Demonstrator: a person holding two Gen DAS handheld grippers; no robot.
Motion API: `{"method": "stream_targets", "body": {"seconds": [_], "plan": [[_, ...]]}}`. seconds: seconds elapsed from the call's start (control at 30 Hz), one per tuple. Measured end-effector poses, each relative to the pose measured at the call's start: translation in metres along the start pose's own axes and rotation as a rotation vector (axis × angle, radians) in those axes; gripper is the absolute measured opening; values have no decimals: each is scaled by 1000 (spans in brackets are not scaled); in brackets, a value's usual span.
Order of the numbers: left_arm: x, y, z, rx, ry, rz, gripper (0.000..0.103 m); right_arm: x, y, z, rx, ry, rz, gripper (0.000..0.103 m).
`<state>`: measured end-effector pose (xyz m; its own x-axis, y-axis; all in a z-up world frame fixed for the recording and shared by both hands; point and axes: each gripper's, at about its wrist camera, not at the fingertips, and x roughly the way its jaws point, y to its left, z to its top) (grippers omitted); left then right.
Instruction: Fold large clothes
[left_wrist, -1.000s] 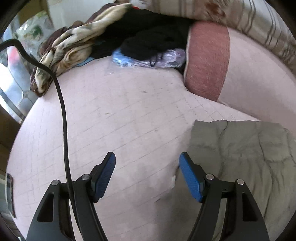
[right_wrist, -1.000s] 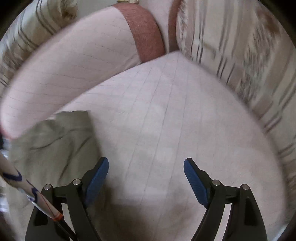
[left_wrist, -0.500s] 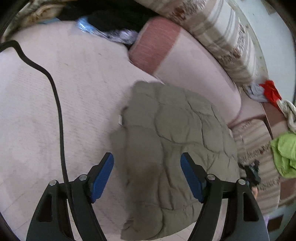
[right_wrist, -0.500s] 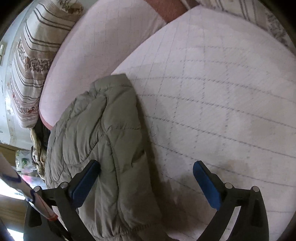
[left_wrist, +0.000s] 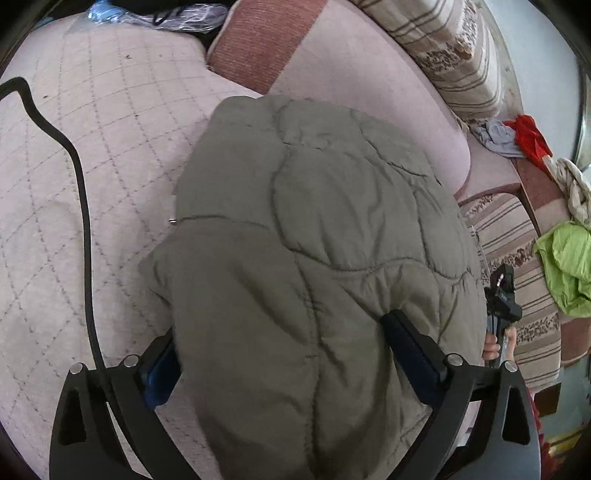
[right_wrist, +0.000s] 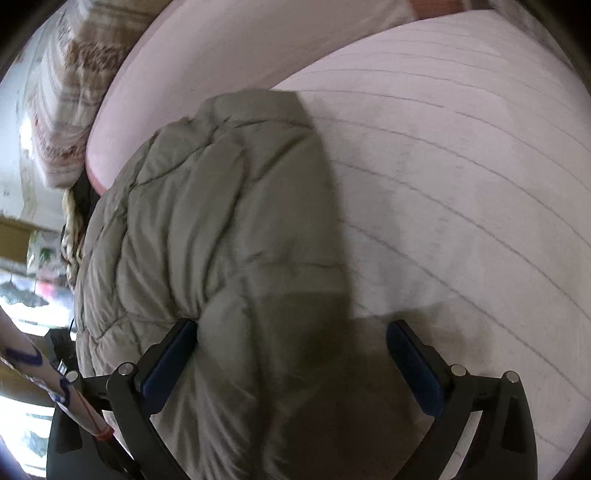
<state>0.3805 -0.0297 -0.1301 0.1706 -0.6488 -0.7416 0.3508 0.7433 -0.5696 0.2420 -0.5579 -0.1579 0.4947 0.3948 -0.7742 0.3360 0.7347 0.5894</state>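
Evidently the olive quilted jacket (left_wrist: 317, 258) lay bunched on the pink quilted mattress (left_wrist: 92, 177), beside the pink bolster (left_wrist: 369, 74), so both tools could come at its near edge for a fold; the left gripper (left_wrist: 280, 354) had just been opening and stood wide, padding between its fingers, ungripped; the right gripper (right_wrist: 291, 354) likewise gaped wide astride the jacket's edge.

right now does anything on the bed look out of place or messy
The olive quilted jacket lies as a lumpy bundle on the pink quilted bedspread, not flat. Behind it, loose clothes are heaped untidily: a lime green garment and a red cloth beside the striped cushion. Nothing looks torn or spilled.
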Motion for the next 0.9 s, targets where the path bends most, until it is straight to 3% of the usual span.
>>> {"method": "stream_targets", "body": {"seconds": [0.07, 0.17, 0.23, 0.37, 0.5, 0.67, 0.9], "plan": [[1, -4, -1, 10, 0, -4, 99, 7, 14, -2, -31, 16, 55, 103], [0, -13, -5, 29, -1, 59, 97, 19, 35, -11, -46, 24, 135, 103], [-4, -21, -8, 22, -17, 122, 82, 18, 45, -20, -30, -21, 111, 95], [-28, -44, -8, 32, -70, 214, 47, -9, 49, -32, 16, -89, 134, 64], [-54, -52, -10, 18, -105, 222, 35, -39, 61, -41, 8, -127, 153, 44], [-79, -63, -19, 11, -140, 209, 22, -61, 96, -54, -59, -142, 162, 42], [-106, -75, -37, 45, -155, 237, 24, -63, 101, -79, -66, -129, 190, 42]]}}
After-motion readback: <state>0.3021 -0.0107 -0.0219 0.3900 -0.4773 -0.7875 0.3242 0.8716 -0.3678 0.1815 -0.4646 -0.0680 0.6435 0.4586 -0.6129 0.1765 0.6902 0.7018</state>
